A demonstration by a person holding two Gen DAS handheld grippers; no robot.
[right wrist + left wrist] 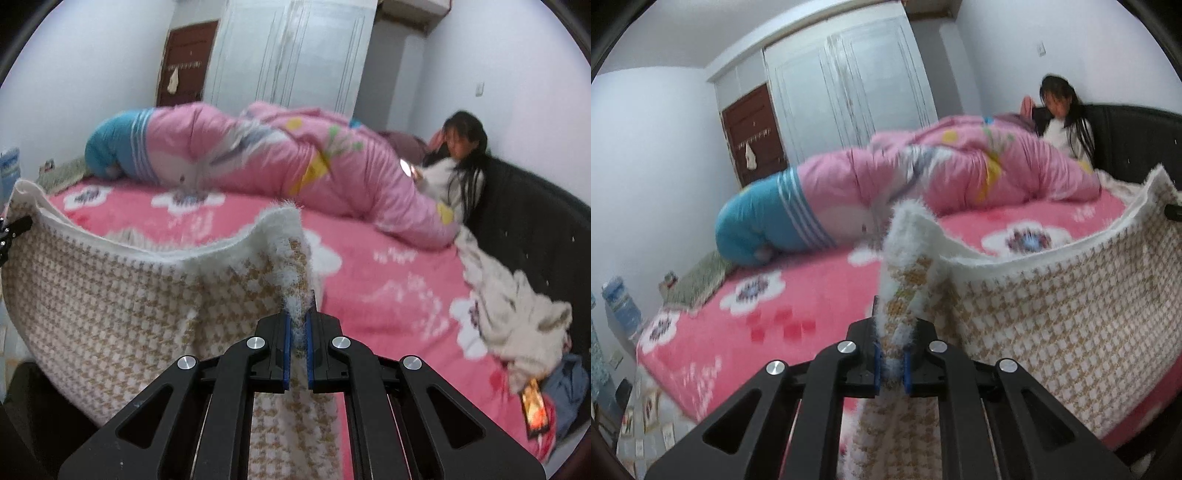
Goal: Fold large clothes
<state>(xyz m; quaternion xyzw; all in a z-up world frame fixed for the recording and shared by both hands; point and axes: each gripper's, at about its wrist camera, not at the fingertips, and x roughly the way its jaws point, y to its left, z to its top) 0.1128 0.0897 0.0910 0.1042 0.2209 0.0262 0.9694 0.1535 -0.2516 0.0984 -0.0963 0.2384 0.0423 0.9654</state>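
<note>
The left gripper [892, 365] is closed on one fluffy corner of the houndstooth knit garment [1052, 314], and the right gripper [298, 354] is closed on the other corner. The garment [110, 295] hangs stretched between them, above the near edge of the bed [798, 295], which has a pink flowered sheet. Farther on the bed lies a pink quilt [295, 162]. Beside the quilt, at the dark headboard [535, 229], sits a person [461, 166]. A cream cloth pile [517, 321] lies on the bed near the headboard.

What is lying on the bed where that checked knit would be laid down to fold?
Nothing visible blocks the near stretch of bed. Both grippers already clamp the checked knit; the pink quilt and a pale clothes pile lie farther off.
</note>
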